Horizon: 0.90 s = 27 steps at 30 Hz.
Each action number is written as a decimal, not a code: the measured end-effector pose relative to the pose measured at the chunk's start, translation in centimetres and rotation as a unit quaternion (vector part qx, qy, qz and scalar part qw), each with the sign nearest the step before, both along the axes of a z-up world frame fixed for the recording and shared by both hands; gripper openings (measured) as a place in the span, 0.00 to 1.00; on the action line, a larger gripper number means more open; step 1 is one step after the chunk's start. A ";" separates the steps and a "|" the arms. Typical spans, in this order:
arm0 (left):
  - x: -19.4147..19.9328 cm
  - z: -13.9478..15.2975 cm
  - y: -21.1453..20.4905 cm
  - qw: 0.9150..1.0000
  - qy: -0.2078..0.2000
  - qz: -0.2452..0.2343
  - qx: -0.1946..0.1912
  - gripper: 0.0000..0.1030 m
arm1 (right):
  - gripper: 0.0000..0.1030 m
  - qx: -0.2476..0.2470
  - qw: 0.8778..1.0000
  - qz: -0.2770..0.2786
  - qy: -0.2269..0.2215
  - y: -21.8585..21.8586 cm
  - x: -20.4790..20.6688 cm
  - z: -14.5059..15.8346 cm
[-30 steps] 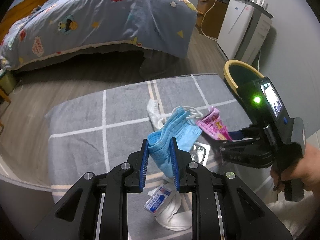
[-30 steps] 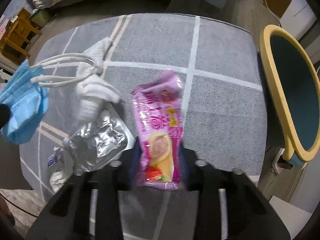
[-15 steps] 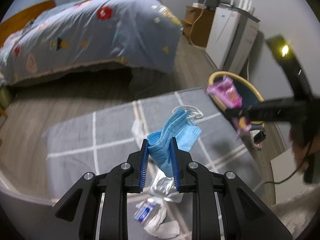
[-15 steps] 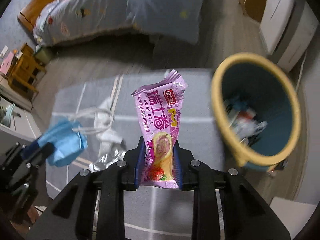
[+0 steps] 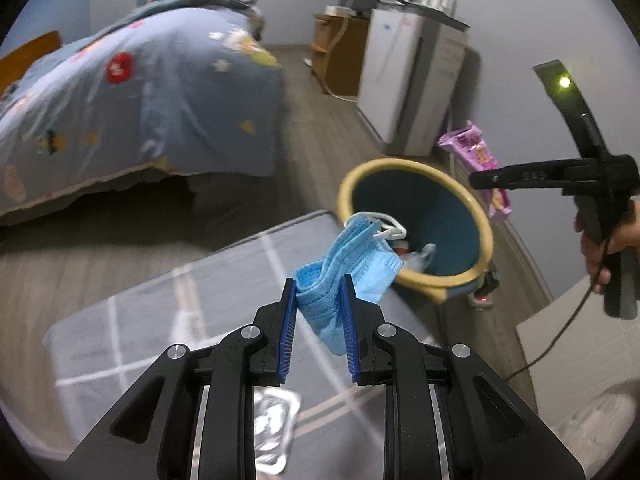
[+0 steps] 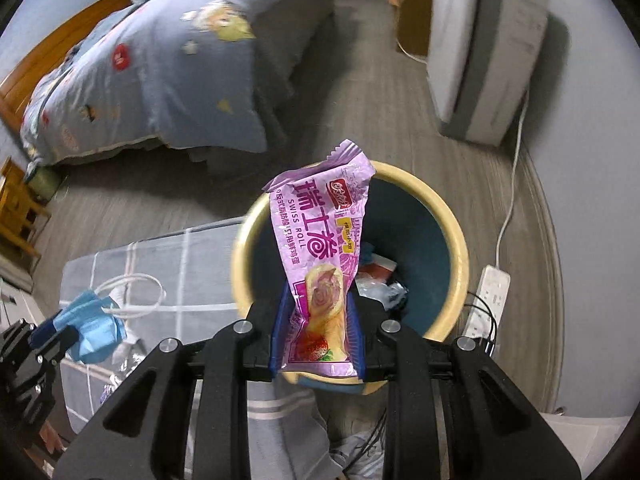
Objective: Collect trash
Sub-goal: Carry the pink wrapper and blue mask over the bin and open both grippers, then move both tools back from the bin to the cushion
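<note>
My left gripper (image 5: 319, 298) is shut on a crumpled blue face mask (image 5: 352, 268), held in the air over the grey rug's corner, its white loops hanging toward the bin. My right gripper (image 6: 317, 308) is shut on a pink Swiss roll wrapper (image 6: 320, 236), held upright above the bin's mouth. The bin (image 6: 452, 240) is dark blue inside with a yellow rim and holds some trash. In the left wrist view the bin (image 5: 424, 204) stands past the rug, and the right gripper (image 5: 486, 180) hovers over its far side with the pink wrapper (image 5: 476, 152).
A grey checked rug (image 5: 224, 288) carries a foil packet (image 5: 272, 424) and white tissue (image 5: 180, 328). A bed with a blue quilt (image 5: 132, 100) fills the back left. A white appliance (image 5: 408, 80) and a power strip (image 6: 486, 300) stand by the right wall.
Both grippers lifted off the rug and swung right toward the bin. The pink wrapper now hangs over the bin's mouth; the mask has come close to its rim.
</note>
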<state>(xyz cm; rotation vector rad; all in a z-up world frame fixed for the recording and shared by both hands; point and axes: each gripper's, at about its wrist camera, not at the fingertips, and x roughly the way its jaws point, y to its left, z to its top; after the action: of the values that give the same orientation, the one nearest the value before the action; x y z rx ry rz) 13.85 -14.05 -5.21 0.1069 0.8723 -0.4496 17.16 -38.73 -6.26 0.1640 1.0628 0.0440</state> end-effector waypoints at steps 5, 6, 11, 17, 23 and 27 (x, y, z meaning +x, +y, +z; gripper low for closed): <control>2.4 -1.2 -3.8 0.999 0.020 -0.026 -0.001 0.22 | 0.24 0.019 0.999 -0.044 0.017 -3.4 0.8 -2.4; 3.0 -1.5 -4.8 0.999 0.024 -0.032 -0.001 0.22 | 0.24 0.026 0.998 -0.055 0.023 -3.9 0.7 -3.0; 5.2 -3.2 -8.6 0.998 0.030 -0.049 0.018 0.22 | 0.24 0.040 0.995 -0.079 0.042 -4.5 1.2 -5.1; 6.7 -4.1 -11.9 0.997 0.008 -0.075 0.026 0.28 | 0.32 0.059 0.995 -0.076 0.017 -4.4 1.4 -5.0; 6.1 -4.1 -11.7 0.997 -0.011 -0.077 0.026 0.70 | 0.65 0.060 0.994 -0.089 -0.008 -5.0 1.3 -4.2; 5.5 -3.5 -9.9 0.998 -0.018 -0.052 0.019 0.89 | 0.82 0.065 0.993 -0.101 -0.009 -5.4 1.3 -4.0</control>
<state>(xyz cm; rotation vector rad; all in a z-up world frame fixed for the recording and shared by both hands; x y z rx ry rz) 19.36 -23.96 -8.68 0.1951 0.8426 -0.5265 18.42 -44.15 -10.23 0.3872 1.0203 -0.0671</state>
